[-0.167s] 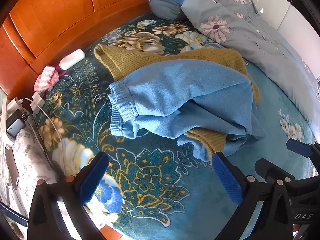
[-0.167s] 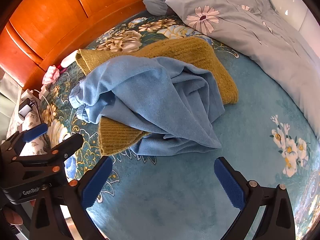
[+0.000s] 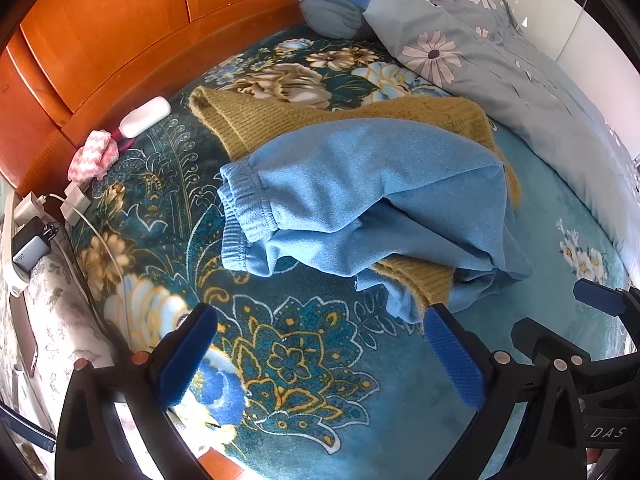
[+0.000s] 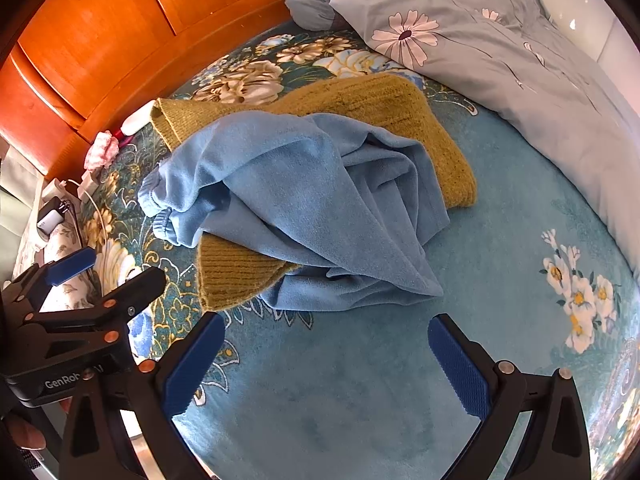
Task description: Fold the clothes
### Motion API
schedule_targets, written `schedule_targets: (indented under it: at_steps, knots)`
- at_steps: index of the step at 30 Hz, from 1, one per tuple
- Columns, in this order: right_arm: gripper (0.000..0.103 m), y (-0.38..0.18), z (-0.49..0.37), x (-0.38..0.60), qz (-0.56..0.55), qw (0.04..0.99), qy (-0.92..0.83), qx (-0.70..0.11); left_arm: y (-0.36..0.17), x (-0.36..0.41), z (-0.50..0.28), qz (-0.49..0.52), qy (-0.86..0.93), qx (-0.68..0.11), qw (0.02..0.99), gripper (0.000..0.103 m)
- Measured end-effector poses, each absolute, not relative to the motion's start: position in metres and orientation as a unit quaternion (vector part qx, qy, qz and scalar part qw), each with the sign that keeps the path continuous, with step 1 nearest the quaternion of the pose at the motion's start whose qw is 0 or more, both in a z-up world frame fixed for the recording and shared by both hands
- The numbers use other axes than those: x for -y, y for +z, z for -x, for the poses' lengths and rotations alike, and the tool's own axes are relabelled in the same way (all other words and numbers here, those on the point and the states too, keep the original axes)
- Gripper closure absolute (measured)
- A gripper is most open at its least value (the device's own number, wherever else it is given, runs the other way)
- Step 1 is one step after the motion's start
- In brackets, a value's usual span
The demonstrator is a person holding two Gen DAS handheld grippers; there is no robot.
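A crumpled blue garment (image 3: 360,196) lies on the floral bedspread (image 3: 288,360), heaped over a mustard sweater (image 3: 248,116). In the left wrist view the garment's long axis runs left to right: its ribbed cuffs (image 3: 240,220) point left toward the bed's edge, and the bulk trails to the right and near side, ending in a loose fold just beyond the left gripper's (image 3: 320,356) right finger. The sweater's long axis runs diagonally, one ribbed end far left near the wooden headboard (image 3: 120,32), another ribbed end (image 3: 420,280) showing from under the blue garment on the near side. In the right wrist view the same pile sits in the middle of the bed, the blue garment (image 4: 304,200) covering most of the sweater (image 4: 380,100). The left gripper is spread wide, nothing between its blue pads, hovering over bare bedspread near the pile. The right gripper (image 4: 328,364) is likewise spread wide and holds nothing, standing over plain teal cloth on the near side of the pile. A grey flowered duvet (image 3: 500,72) lies along the far right, a pillow (image 3: 332,16) at the headboard. Chargers (image 3: 32,240), a white case (image 3: 146,116) and a pink item (image 3: 94,156) sit at the left edge.
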State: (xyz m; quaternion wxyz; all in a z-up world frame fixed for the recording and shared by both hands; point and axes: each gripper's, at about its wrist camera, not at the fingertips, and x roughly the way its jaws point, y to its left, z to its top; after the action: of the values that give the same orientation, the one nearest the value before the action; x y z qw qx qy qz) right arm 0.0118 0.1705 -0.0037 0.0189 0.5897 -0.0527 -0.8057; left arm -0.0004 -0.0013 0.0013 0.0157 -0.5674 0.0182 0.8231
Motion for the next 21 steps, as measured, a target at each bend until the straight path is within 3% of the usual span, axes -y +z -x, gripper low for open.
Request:
schedule_targets:
  at_steps: [21]
  knots:
    - [0.0, -0.001, -0.0097, -0.1776, -0.592, 0.018, -0.804, 0.052, 0.0001, 0.0016, 0.0064, 0.578, 0.816, -0.007, 0.019, 0.0]
